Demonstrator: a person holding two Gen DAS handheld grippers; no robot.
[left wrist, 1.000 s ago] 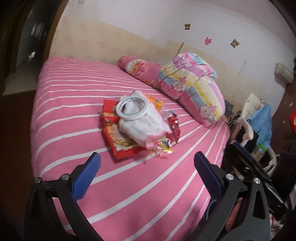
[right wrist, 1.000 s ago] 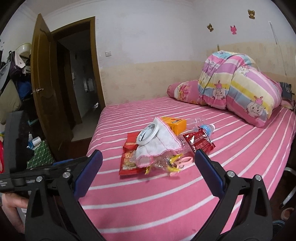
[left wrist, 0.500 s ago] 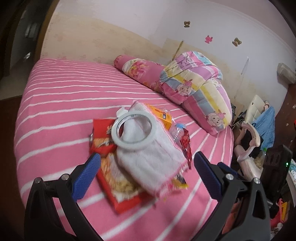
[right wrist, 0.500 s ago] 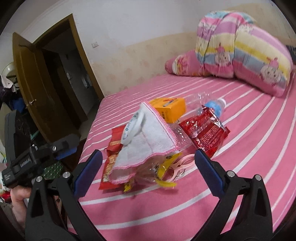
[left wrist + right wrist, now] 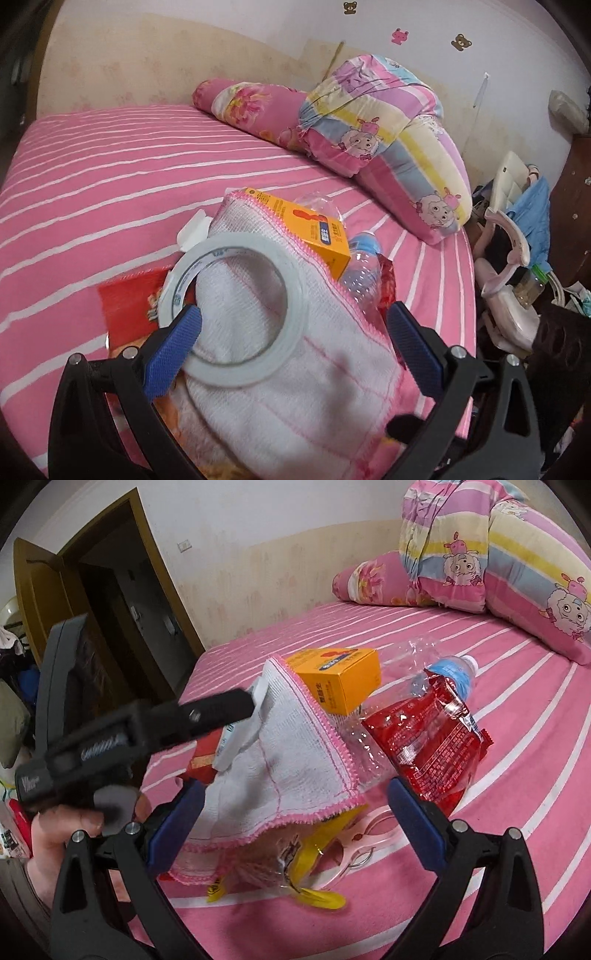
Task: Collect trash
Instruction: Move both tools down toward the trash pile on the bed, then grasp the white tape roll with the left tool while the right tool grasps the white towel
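Note:
A pile of litter lies on the pink striped bed. A white cloth with pink trim covers it, with a white tape roll on top. An orange box, a clear plastic bottle, a red snack bag, a red flat packet, a yellow wrapper and a pink clip lie around it. My left gripper is open, straddling the tape roll and cloth. My right gripper is open at the cloth's near corner.
A rolled pink pillow and a folded striped quilt lie at the head of the bed. A brown door stands open at the left. Clutter and a pink chair sit beside the bed's right edge.
Both grippers have moved in close to the pile. The left one now has its fingers around the tape roll; the right one has come up to the cloth. Both stay open.

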